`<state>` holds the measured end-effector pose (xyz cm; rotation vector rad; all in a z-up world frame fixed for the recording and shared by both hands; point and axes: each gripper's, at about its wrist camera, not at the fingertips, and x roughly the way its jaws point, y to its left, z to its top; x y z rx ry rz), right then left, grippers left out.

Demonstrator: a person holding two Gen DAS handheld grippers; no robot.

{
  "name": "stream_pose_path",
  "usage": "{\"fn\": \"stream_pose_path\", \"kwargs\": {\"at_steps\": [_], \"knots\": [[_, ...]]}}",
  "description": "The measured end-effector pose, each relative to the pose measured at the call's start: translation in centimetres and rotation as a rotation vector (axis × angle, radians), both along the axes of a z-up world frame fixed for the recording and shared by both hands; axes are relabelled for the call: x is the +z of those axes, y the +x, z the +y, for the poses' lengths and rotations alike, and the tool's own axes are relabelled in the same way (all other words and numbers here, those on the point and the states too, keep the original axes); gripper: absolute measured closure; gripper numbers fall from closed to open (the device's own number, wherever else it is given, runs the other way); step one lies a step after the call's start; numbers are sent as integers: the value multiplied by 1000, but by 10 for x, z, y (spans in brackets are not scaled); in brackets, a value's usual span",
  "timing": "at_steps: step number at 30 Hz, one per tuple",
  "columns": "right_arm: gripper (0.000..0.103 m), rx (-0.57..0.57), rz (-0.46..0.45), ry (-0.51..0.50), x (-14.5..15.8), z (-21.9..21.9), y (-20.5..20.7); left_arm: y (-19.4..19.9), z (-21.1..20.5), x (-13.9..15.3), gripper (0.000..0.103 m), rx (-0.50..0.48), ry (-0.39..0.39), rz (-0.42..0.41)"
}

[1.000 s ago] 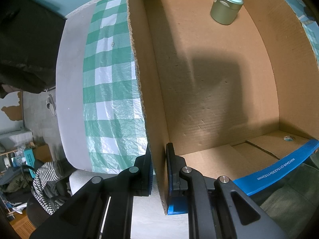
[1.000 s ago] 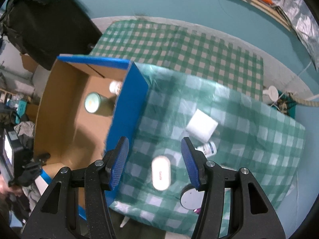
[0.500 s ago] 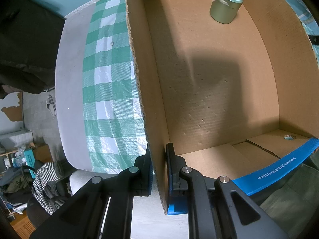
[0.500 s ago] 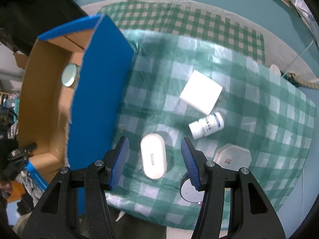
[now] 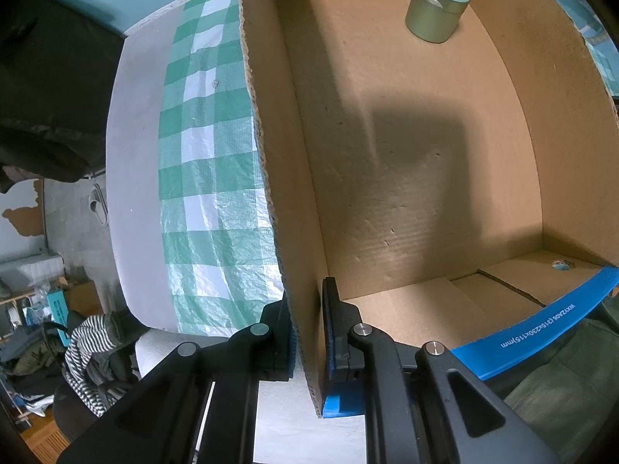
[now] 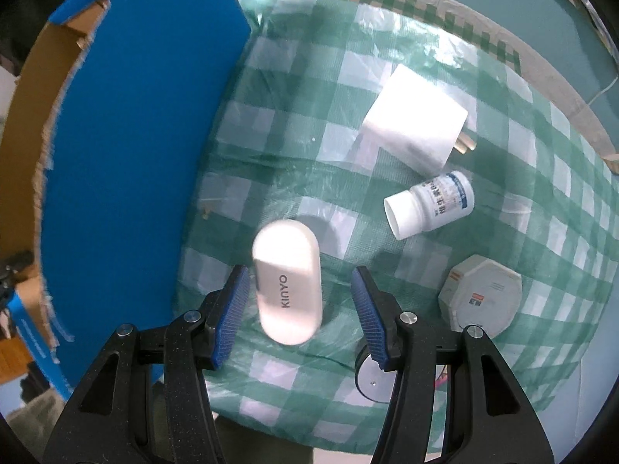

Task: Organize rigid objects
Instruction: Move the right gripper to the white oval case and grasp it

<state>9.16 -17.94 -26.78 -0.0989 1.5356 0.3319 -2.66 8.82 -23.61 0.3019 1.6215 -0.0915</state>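
My left gripper (image 5: 307, 332) is shut on the side wall of the cardboard box (image 5: 271, 154), near its front corner. A green tin (image 5: 435, 5) stands at the far end inside the box. My right gripper (image 6: 298, 309) is open, its pads on either side of a white oval KINYO case (image 6: 288, 286) that lies on the green checked cloth. The box's blue outer wall (image 6: 135, 154) is just to the left of the case.
On the cloth to the right lie a white plug adapter (image 6: 416, 116), a white pill bottle (image 6: 429, 205) on its side, an octagonal box (image 6: 479, 299) and a round dark object (image 6: 373, 381) partly behind the right finger. The table edge is near.
My right gripper has come down and forward toward the cloth, so the white case now sits between its fingers. The left gripper and box have stayed still.
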Motion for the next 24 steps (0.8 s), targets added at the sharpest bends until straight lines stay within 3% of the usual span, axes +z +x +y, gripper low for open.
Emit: {"fn": "stream_pose_path", "kwargs": {"at_steps": [12, 19, 24], "knots": [[49, -4, -13, -27, -13, 10, -4, 0, -2, 1, 92, -4, -1, 0], [66, -7, -37, -56, -10, 26, -12, 0, -2, 1, 91, 1, -4, 0], [67, -32, -27, -60, -9, 28, -12, 1, -1, 1, 92, 3, -4, 2]]}}
